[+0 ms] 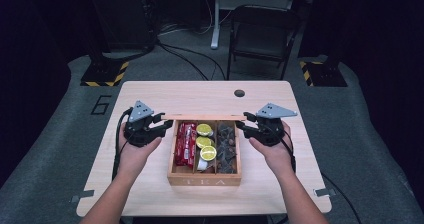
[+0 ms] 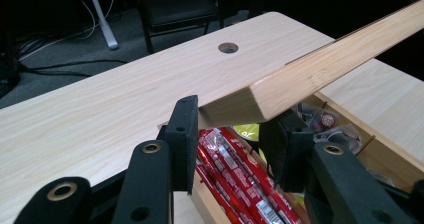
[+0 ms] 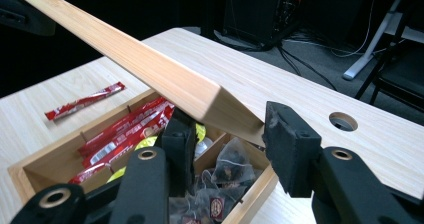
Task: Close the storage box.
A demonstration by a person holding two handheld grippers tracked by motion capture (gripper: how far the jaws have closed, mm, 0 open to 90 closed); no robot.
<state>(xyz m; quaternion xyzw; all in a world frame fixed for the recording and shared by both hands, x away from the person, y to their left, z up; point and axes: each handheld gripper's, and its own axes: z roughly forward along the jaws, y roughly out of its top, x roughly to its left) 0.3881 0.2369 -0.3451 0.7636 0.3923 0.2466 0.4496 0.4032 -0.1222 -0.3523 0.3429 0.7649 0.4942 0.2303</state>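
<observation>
An open wooden tea box (image 1: 204, 180) stands mid-table. It holds red sachets (image 1: 185, 144), lime-printed packets (image 1: 205, 141) and dark tea bags (image 1: 226, 149) in three compartments. Its lid (image 1: 205, 117) is raised over the far side and seen edge-on. My left gripper (image 1: 167, 124) is shut on the lid's left corner (image 2: 235, 104), a pad on each side. My right gripper (image 1: 241, 125) is shut on the right corner (image 3: 220, 106). Both hands rest beside the box.
One loose red sachet (image 3: 85, 101) lies on the table beyond the box's left side. A cable hole (image 1: 239, 92) sits near the far edge. A folding chair (image 1: 260, 34) and floor cables lie behind the table.
</observation>
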